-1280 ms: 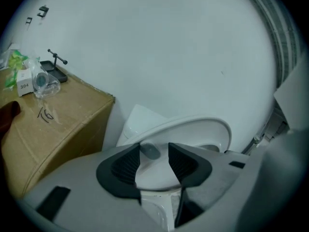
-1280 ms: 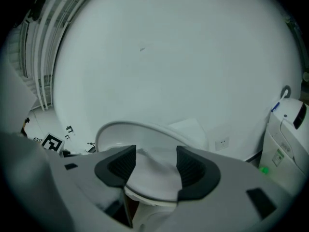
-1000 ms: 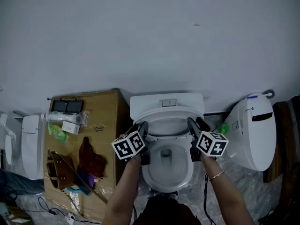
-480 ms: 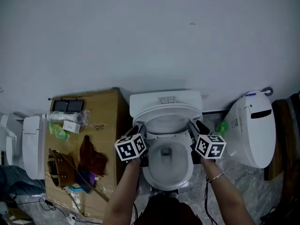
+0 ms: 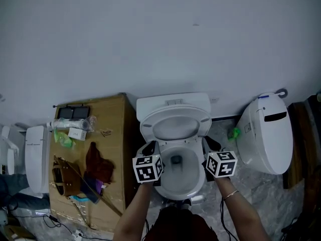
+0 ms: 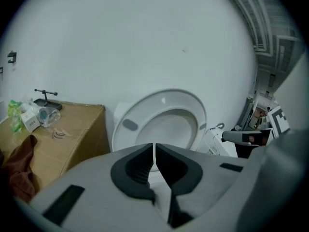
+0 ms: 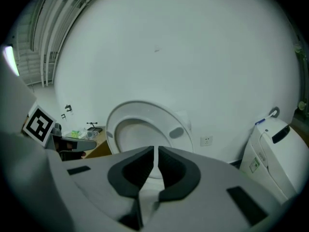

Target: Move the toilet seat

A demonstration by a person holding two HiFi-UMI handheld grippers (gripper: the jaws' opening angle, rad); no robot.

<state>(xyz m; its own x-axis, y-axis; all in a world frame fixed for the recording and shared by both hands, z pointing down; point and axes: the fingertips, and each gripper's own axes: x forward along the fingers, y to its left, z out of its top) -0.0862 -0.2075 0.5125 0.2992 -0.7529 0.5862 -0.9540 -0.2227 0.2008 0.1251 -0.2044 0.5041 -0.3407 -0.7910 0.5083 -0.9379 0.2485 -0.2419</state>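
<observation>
**Now both grippers are closing empty in front of the raised toilet seat**

Nearest, the left gripper (image 5: 149,147) and the right gripper (image 5: 210,144) are hanging over the two sides of the toilet bowl (image 5: 193,178). Each one's jaws are closing, with only a thin slit left between the pads. Nothing is sitting in either slit: the left gripper view and the right gripper view both show bare porcelain through it.

Just ahead of both pairs of jaws, the toilet seat (image 5: 175,110) is standing up on its hinge. It is leaning back toward the tank (image 5: 173,101), apart from both grippers. Its underside is facing them, with the grey bumper pads showing on the ring.

The seat is looking like glossy moulded plastic, so it is probably stiff, fairly light and slippery under the pads. Because it is hinged at the back, it will likely be swinging in an arc rather than lifting free, and could slam if released early. The safest hold is probably on a side of the ring, one jaw inside the opening and one outside. That calls for reopening the jaws first.

Farther off, a cardboard box (image 5: 113,119) is lying beyond the left gripper. A second toilet (image 5: 266,134) is standing beyond the right one, in front of the plain wall (image 5: 160,39).
</observation>
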